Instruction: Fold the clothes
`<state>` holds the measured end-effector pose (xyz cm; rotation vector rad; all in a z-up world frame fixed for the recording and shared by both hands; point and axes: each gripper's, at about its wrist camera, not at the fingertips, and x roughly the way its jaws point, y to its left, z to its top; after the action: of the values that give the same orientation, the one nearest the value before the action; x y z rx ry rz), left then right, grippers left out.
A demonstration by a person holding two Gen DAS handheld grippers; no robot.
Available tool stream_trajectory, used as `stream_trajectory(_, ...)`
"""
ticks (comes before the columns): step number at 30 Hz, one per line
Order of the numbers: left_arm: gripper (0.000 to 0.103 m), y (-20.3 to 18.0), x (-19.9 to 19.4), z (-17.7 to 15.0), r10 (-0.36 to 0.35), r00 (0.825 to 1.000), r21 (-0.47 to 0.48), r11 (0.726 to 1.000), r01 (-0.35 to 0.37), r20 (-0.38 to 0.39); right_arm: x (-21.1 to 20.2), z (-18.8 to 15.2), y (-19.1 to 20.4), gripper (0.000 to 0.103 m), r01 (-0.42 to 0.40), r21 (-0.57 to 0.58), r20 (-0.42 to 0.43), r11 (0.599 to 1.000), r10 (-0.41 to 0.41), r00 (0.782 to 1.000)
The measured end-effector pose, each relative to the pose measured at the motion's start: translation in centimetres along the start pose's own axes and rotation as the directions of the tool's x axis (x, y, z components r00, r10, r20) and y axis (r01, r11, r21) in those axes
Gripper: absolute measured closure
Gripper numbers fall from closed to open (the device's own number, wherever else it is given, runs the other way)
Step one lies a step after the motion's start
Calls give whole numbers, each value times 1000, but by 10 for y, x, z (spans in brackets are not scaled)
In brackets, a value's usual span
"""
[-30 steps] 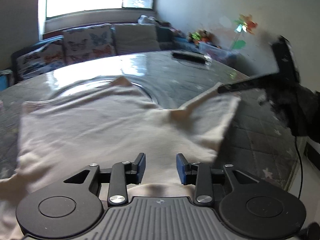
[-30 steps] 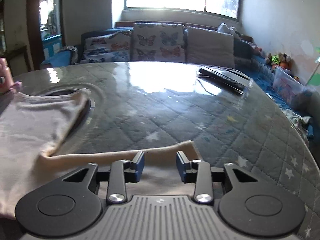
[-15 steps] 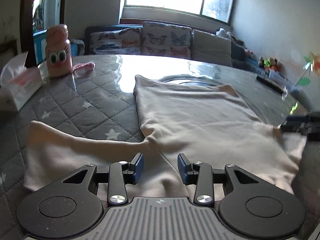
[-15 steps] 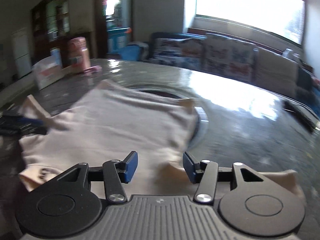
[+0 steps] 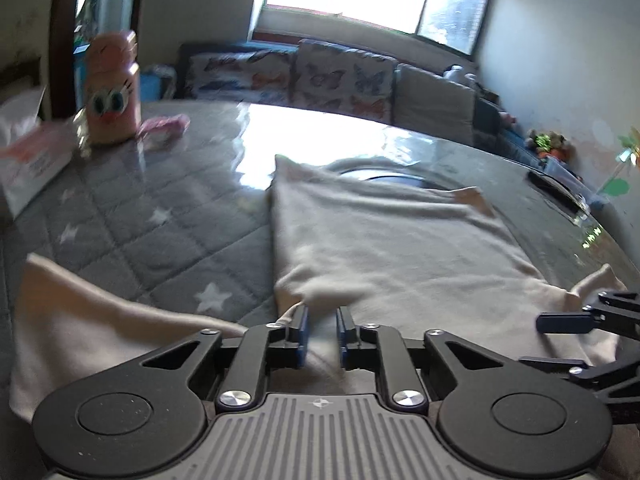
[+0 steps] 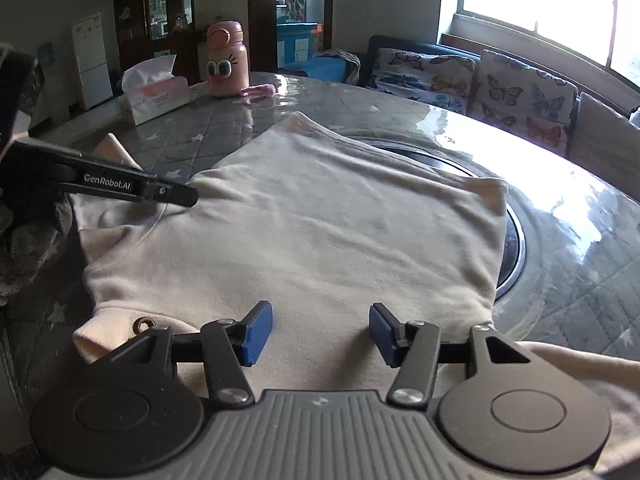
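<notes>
A cream sweatshirt lies spread flat on the quilted grey table, sleeves out to both sides; it fills the right wrist view. My left gripper is low at the left armpit, its jaws nearly closed on a pinch of the fabric there. It shows in the right wrist view at the left as a dark bar. My right gripper is open and empty, hovering over the near hem. Its fingers show at the right in the left wrist view.
A pink bottle with cartoon eyes and a tissue box stand at the far left of the table. A round metal ring is set in the table under the shirt's far side. A black remote lies far right.
Both grippers swung around to the sweatshirt's near side. The left gripper's jaws narrowed onto fabric at the armpit. The right gripper's jaws opened wider over the hem.
</notes>
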<state>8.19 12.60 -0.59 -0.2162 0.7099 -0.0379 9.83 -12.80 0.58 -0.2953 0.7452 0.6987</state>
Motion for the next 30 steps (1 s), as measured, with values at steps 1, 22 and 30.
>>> stream_trajectory(1,88,3,-3,-1,-8,1000,-14,1000,8,5,-1,0,0,48,1,2,1,1000,-1,1000)
stream_trajectory(22,61,112,-70,-26,296,953,-205,939,-278,64,4,-1,14,42,-30,-24,3,999,30,1000)
stream_trajectory(30,93,109,-67,-22,237,968,-185,958,-218,87,5,-1,14,40,-27,-21,-1,999,27,1000)
